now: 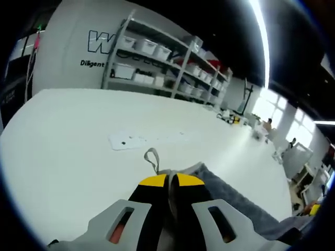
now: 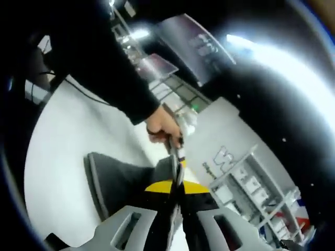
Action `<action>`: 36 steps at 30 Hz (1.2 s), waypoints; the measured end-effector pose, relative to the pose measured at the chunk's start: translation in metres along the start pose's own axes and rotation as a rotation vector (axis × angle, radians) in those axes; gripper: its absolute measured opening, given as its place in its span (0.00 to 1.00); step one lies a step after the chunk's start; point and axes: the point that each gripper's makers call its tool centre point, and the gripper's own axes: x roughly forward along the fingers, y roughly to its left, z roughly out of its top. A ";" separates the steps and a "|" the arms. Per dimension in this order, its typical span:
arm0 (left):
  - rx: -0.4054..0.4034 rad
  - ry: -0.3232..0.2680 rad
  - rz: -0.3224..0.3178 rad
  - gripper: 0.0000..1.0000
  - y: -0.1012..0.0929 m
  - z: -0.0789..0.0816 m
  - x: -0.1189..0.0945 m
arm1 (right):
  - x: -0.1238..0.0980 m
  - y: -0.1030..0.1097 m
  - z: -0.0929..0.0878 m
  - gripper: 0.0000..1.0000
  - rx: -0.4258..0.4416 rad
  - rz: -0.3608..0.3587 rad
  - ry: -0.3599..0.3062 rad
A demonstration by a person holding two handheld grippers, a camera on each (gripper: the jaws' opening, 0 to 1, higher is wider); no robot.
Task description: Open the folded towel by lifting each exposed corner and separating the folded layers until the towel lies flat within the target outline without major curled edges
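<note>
Left gripper (image 1: pixel 171 183) low centre, jaws pinching grey towel (image 1: pixel 235 196) trailing lower right over white table (image 1: pixel 68 141), right gripper (image 2: pixel 177 189) jaws clamped on towel (image 2: pixel 118 180) spreading lower left

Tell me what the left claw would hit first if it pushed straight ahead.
The left claw already pinches the grey towel; straight ahead lies its hanging loop, then probably bare white table.
</note>
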 end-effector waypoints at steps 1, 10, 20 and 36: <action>-0.001 -0.001 -0.002 0.04 0.000 0.000 0.000 | 0.000 0.000 0.000 0.00 0.003 0.000 0.000; 0.009 -0.027 -0.012 0.04 -0.002 0.006 -0.002 | 0.001 -0.006 -0.002 0.00 0.054 -0.015 0.009; 0.015 -0.003 -0.014 0.04 -0.002 -0.002 -0.001 | 0.000 -0.010 -0.005 0.00 0.093 -0.028 0.018; -0.165 0.134 -0.111 0.18 0.005 -0.043 -0.017 | 0.001 -0.010 -0.005 0.00 0.115 -0.032 0.022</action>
